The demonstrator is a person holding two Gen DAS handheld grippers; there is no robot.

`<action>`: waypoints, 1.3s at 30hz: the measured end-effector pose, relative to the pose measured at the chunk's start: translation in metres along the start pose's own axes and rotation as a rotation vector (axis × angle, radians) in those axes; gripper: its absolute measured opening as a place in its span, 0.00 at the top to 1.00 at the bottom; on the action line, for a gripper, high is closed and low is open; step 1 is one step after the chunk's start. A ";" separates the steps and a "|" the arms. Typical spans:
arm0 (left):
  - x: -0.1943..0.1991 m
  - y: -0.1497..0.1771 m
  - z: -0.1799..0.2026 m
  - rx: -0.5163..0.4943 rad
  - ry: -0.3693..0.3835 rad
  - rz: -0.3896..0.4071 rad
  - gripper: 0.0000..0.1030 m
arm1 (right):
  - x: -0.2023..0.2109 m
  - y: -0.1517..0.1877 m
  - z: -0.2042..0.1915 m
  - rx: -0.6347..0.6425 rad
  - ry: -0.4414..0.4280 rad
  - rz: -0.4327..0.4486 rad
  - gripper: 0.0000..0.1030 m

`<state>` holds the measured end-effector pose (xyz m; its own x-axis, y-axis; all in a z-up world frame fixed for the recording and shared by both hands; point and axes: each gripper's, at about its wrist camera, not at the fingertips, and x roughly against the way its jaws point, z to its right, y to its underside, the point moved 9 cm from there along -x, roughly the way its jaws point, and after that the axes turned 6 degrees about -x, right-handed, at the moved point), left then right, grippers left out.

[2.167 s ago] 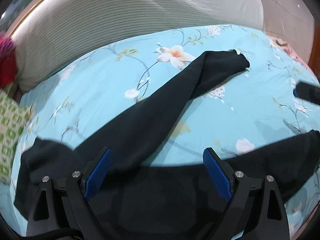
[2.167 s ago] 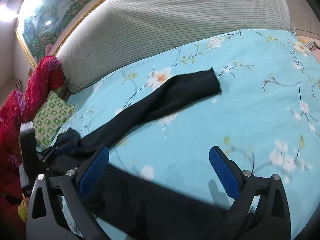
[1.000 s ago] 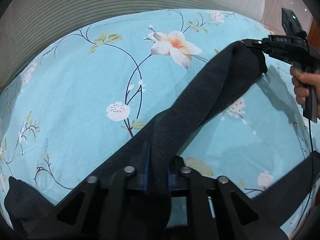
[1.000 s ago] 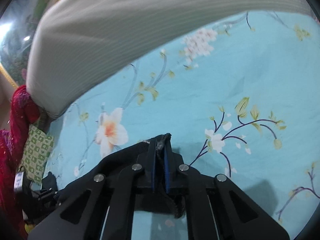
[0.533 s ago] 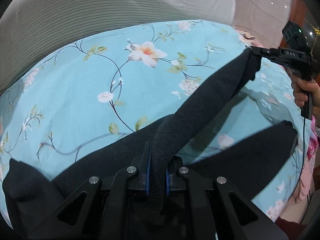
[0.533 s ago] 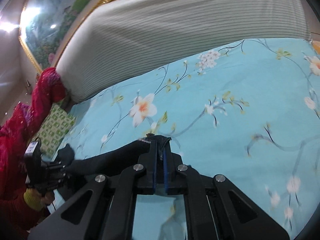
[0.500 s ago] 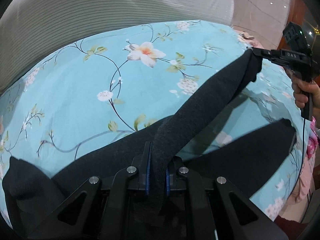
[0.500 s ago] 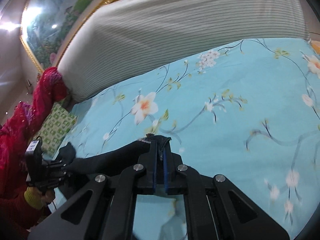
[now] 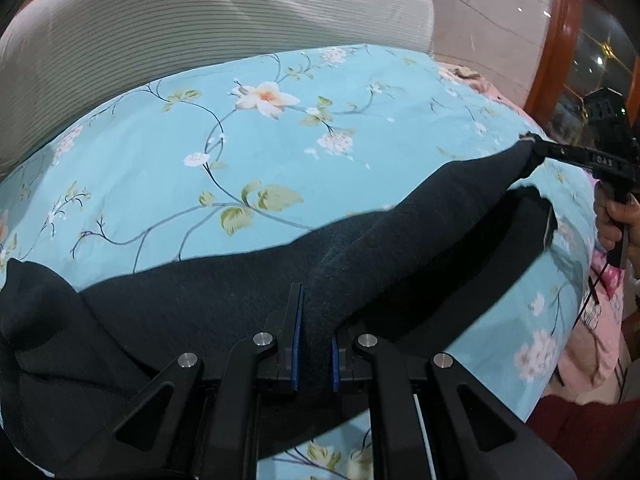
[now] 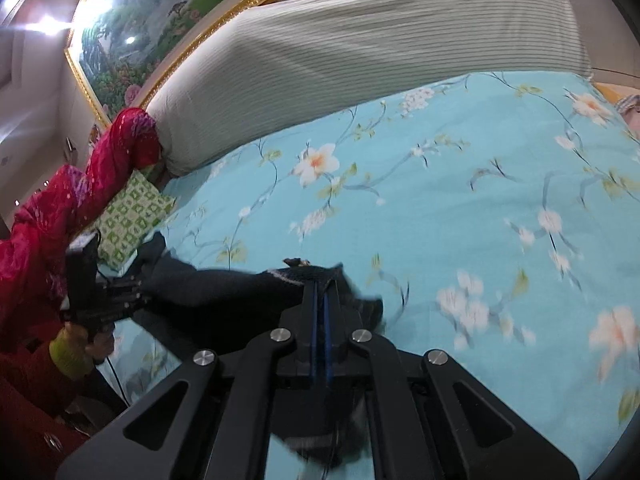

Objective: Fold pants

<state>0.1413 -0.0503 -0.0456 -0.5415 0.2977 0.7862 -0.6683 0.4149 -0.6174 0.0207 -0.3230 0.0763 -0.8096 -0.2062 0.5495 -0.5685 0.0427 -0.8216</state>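
Observation:
Dark pants [image 9: 224, 300] lie on a light blue floral bed sheet [image 9: 168, 148]. My left gripper [image 9: 314, 344] is shut on a bunched fold of the upper leg near the crotch. My right gripper [image 10: 320, 292] is shut on the hem of that leg; it also shows at the right of the left wrist view [image 9: 536, 150]. The held leg [image 9: 452, 196] hangs stretched between both grippers, just above the other leg [image 9: 516, 236], which lies flat along the bed's near edge. The waist end [image 9: 36, 312] lies bunched at the left. The pants [image 10: 224, 292] also show in the right wrist view.
A long striped grey-white bolster [image 10: 360, 36] lies across the far side of the bed. A green patterned cushion [image 10: 132, 216] sits at the left corner. A pink cloth [image 9: 600, 328] hangs off the right edge. The person's red sleeve [image 10: 60, 216] is at the left.
Both grippers closed on the upper leg, one near the crotch and one at the hem. They then swung it toward the near edge, over the other leg.

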 end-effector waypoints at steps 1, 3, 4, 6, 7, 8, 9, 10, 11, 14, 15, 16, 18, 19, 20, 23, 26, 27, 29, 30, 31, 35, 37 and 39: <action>-0.001 0.003 0.001 -0.006 -0.002 -0.004 0.91 | 0.002 0.008 0.000 -0.003 0.000 -0.004 0.97; -0.003 0.009 0.003 -0.017 -0.005 -0.010 0.91 | 0.001 0.029 0.002 -0.026 0.004 -0.030 0.97; -0.003 0.011 0.005 -0.020 -0.005 -0.010 0.91 | 0.001 0.038 0.003 -0.035 0.011 -0.040 0.97; -0.003 0.016 0.005 -0.023 -0.003 -0.013 0.91 | 0.001 0.054 0.005 -0.054 0.018 -0.054 0.97; -0.002 0.018 0.006 -0.024 -0.003 -0.015 0.91 | 0.001 0.060 0.004 -0.058 0.022 -0.057 0.97; -0.002 0.020 0.006 -0.025 -0.002 -0.017 0.90 | 0.002 0.064 0.004 -0.061 0.024 -0.058 0.97; -0.003 0.022 0.006 -0.025 -0.002 -0.021 0.90 | 0.002 0.067 0.003 -0.065 0.024 -0.059 0.97; -0.004 0.024 0.006 -0.023 -0.001 -0.024 0.90 | 0.002 0.070 0.003 -0.066 0.031 -0.061 0.97; -0.005 0.026 0.006 -0.019 0.000 -0.028 0.89 | 0.001 0.072 0.003 -0.060 0.040 -0.065 0.97; -0.008 0.033 0.006 0.001 -0.004 -0.040 0.86 | -0.001 0.075 0.002 -0.043 0.066 -0.072 0.97; -0.008 0.034 0.006 0.005 -0.007 -0.040 0.85 | -0.001 0.075 0.001 -0.030 0.080 -0.075 0.97; -0.007 0.035 0.006 0.012 -0.013 -0.039 0.84 | -0.002 0.076 0.000 -0.018 0.092 -0.080 0.97; -0.005 0.037 0.006 0.024 -0.018 -0.034 0.80 | -0.001 0.076 -0.003 0.007 0.118 -0.085 0.97; -0.003 0.039 0.006 0.033 -0.018 -0.035 0.73 | 0.001 0.077 -0.004 0.011 0.127 -0.088 0.96; 0.000 0.041 0.006 0.047 -0.015 -0.035 0.70 | 0.002 0.078 -0.004 0.014 0.145 -0.098 0.96; 0.010 0.048 0.006 0.084 -0.013 -0.026 0.53 | 0.011 0.078 -0.005 0.022 0.187 -0.103 0.84; 0.021 0.055 0.004 0.121 -0.012 -0.009 0.44 | 0.026 0.075 -0.012 0.020 0.183 -0.053 0.52; 0.026 0.058 0.002 0.139 -0.017 -0.007 0.41 | 0.033 0.072 -0.015 0.018 0.176 -0.024 0.48; 0.032 0.064 -0.008 0.178 -0.041 -0.012 0.31 | 0.039 0.067 -0.024 0.019 0.157 0.014 0.46; 0.036 0.069 -0.016 0.205 -0.056 -0.014 0.28 | 0.041 0.064 -0.030 0.022 0.141 0.027 0.46; 0.040 0.072 -0.025 0.238 -0.064 -0.016 0.28 | 0.040 0.062 -0.037 0.028 0.124 0.033 0.46; 0.050 0.078 -0.061 0.350 -0.106 -0.028 0.28 | 0.018 0.060 -0.071 0.058 0.030 0.011 0.46; 0.057 0.079 -0.081 0.412 -0.132 -0.032 0.24 | 0.003 0.061 -0.090 0.086 -0.013 -0.008 0.46; 0.062 0.076 -0.098 0.462 -0.150 -0.041 0.22 | -0.018 0.062 -0.110 0.111 -0.067 -0.036 0.46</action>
<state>0.1069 0.0837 -0.0418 -0.5544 0.1480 0.8190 -0.8290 -0.0111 -0.5592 -0.0165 -0.2091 0.0321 -0.7752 -0.2703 0.5709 -0.5747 -0.0733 -0.8151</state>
